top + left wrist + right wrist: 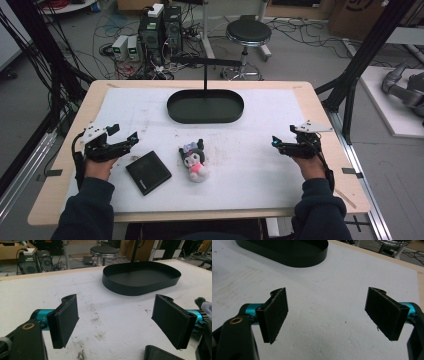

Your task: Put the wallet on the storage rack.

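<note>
A small plush doll (194,160) with a dark head and pink body lies near the middle of the white mat. A flat black wallet-like case (148,172) lies to its left; its corner (160,354) shows in the left gripper view. A black oval tray (205,106) stands at the back centre, also seen as the tray (140,277) and the tray (287,250). My left gripper (125,141) hovers at the left, open, nothing between its pads (66,320). My right gripper (278,142) rests at the right, open and empty, pads (274,315) wide apart.
A black post (205,75) with a crossbar rises from the tray. The white mat (250,165) covers a wooden table (325,125). Beyond the table stand a round stool (248,32), computer boxes (160,30) and loose cables on the floor.
</note>
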### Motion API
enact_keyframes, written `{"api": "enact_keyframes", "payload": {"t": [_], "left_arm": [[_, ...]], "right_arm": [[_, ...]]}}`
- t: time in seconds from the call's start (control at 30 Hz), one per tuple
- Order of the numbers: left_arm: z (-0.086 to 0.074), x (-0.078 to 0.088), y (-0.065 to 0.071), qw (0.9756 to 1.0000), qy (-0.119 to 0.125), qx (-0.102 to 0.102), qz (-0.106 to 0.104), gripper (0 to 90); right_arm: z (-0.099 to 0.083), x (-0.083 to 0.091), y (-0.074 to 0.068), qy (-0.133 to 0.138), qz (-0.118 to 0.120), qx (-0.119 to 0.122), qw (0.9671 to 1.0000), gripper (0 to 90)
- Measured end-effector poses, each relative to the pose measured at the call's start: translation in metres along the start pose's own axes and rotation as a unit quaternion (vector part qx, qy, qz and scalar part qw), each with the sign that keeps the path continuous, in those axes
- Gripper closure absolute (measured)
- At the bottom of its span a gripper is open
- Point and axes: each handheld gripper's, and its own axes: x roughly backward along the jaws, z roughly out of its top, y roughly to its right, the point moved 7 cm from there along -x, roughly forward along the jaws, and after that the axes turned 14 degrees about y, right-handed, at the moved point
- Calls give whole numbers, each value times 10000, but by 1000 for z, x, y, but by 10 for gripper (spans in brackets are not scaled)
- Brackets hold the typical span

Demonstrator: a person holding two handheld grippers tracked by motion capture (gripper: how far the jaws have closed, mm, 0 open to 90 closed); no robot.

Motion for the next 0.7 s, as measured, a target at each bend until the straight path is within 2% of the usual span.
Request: {"api": "enact_keyframes", "payload": {"t": [0.27,0.3,0.33,0.4,0.43,0.47,0.5,0.6,0.7], "left_arm": [[-1,-2,-1,10000,-35,65,-49,236],[-2,-2,1,9998,-69,67,-156,255],[-2,-2,1,9998,-69,67,-156,282],[-3,-1,3,9995,-112,36,-296,332],[-3,-2,4,9992,-132,49,-368,332],[-5,-2,6,9984,-213,151,-505,340],[-5,-2,6,9984,-213,151,-505,341],[-9,0,9,9964,-382,222,-729,346],[-19,2,16,9918,-735,234,-1019,349]], "right_arm": [[-2,-1,-1,-28,71,-10,10000,189],[-2,-1,-1,-23,73,-5,10000,189],[-2,0,-1,-21,76,-15,10000,189],[-3,1,-1,-26,73,-18,10000,189],[-3,1,-1,-26,73,-18,10000,189],[-2,1,-2,-19,70,-8,10000,189],[-2,1,-2,-19,70,-8,10000,189],[-1,3,-5,0,103,71,9999,190],[-1,3,-7,-11,118,137,9998,191]]}}
